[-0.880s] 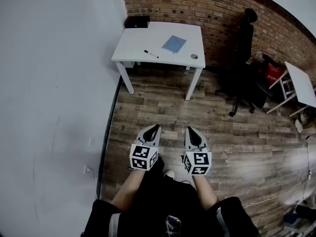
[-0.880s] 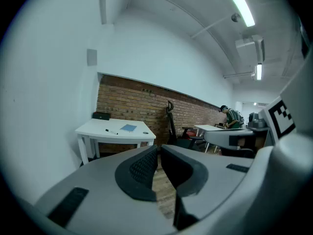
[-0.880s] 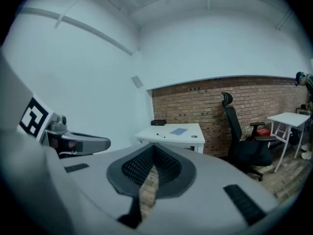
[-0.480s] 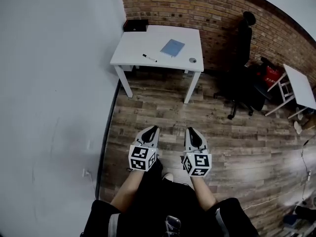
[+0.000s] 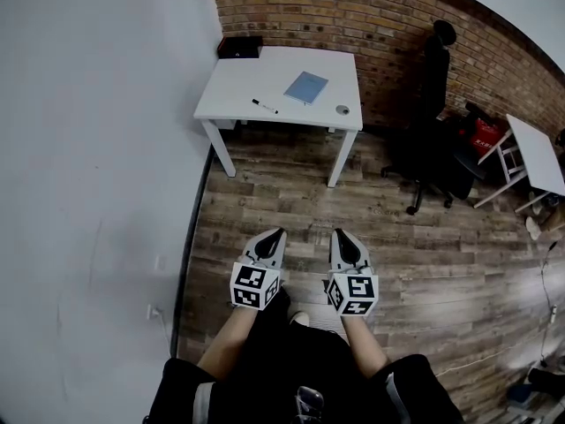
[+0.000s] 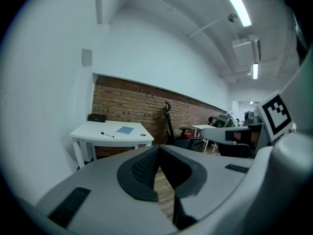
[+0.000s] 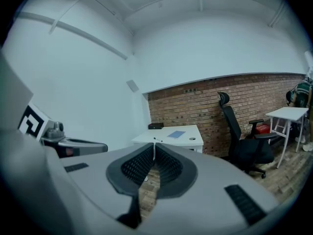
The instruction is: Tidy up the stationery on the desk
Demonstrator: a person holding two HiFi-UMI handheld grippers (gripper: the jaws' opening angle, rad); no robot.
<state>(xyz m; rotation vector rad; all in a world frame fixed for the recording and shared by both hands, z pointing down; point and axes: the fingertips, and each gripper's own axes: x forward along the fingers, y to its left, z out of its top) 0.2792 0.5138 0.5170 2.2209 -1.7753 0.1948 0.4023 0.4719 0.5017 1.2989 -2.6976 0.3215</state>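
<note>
Both unmoved, left gripper [image 5: 275, 234], right gripper [image 5: 341, 235], jaws shut, desk [image 5: 238, 87] shifted slightly.

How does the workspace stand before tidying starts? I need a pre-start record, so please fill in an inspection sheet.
Surface: white desk in the corner by the brick wall, well ahead of the person.
Job's things: black marker, blue notebook and a small round item lie apart on the desk; black box at its back left corner.
Clutter: nothing seen.
Grippers: left gripper and right gripper both shut, empty, held side by side above the wood floor.
Cables: what looks like a thin cable on the floor at far right.
Surroundings: black office chair and a second white table to the right.
</note>
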